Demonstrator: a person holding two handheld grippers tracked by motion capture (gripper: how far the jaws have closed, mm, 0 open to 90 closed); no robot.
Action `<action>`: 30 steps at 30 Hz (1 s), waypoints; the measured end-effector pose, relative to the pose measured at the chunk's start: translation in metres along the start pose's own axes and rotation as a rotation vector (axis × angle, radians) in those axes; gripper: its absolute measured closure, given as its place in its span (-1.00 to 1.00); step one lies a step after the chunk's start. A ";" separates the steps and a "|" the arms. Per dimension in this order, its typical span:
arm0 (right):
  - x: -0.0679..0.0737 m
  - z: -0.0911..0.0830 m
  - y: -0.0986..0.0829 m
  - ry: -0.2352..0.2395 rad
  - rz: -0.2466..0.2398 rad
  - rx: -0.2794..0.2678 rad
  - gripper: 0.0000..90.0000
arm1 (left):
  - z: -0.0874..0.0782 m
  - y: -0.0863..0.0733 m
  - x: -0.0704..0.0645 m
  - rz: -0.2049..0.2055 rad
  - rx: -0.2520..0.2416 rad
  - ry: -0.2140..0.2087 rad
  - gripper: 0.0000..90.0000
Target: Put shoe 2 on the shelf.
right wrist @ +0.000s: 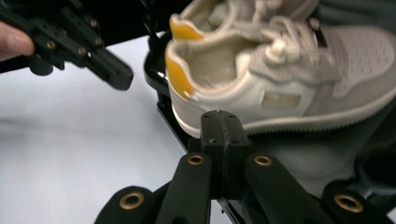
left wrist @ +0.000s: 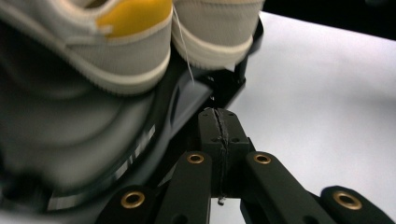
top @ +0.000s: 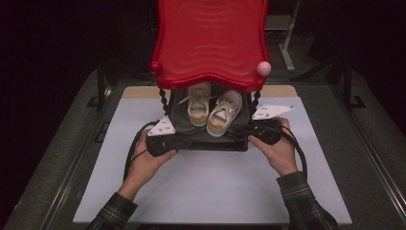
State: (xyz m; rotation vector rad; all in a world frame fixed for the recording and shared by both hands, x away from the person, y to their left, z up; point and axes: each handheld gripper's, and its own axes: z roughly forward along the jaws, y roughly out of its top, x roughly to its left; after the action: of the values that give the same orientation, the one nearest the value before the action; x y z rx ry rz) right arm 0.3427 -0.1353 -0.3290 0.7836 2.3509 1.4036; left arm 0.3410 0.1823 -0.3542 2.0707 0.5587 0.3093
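Two cream sneakers with yellow heel tabs stand side by side, heels toward me, on the black lower shelf [top: 210, 142] of a small rack: the left shoe [top: 198, 109] and the right shoe [top: 224, 114]. My left gripper [top: 183, 139] sits at the shelf's front left edge with its jaws pressed together and empty; just beyond it [left wrist: 219, 116] are the heels of both shoes [left wrist: 116, 51]. At the front right edge my right gripper [top: 235, 132] is shut too, its tip [right wrist: 224, 120] right under the nearer sneaker's [right wrist: 280, 79] heel.
A wavy red top shelf [top: 210, 40] overhangs the shoes on black beaded posts, with a pink ball [top: 263, 68] at its right corner. The rack stands on a white mat [top: 206, 187] over a grey table. My left gripper [right wrist: 88, 46] appears far left in the right gripper view.
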 end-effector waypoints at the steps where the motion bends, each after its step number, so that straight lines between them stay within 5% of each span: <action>1: 0.000 0.002 -0.002 -0.001 0.007 0.005 1.00 | 0.003 0.002 0.001 0.000 -0.004 0.000 0.99; 13: -0.003 0.019 -0.009 -0.038 0.037 0.032 1.00 | 0.033 0.021 0.004 -0.007 -0.061 0.005 0.99; 20: -0.005 0.023 -0.005 -0.061 0.038 0.032 1.00 | 0.038 0.024 0.003 0.017 -0.049 0.006 0.99; 30: -0.011 0.024 0.004 -0.163 0.039 0.031 1.00 | 0.052 0.030 0.002 0.033 -0.041 -0.011 0.99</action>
State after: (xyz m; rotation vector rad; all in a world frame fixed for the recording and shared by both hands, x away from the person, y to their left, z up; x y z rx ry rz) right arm 0.3650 -0.1231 -0.3373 0.9206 2.2489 1.2692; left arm 0.3730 0.1315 -0.3562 2.0431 0.5079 0.3259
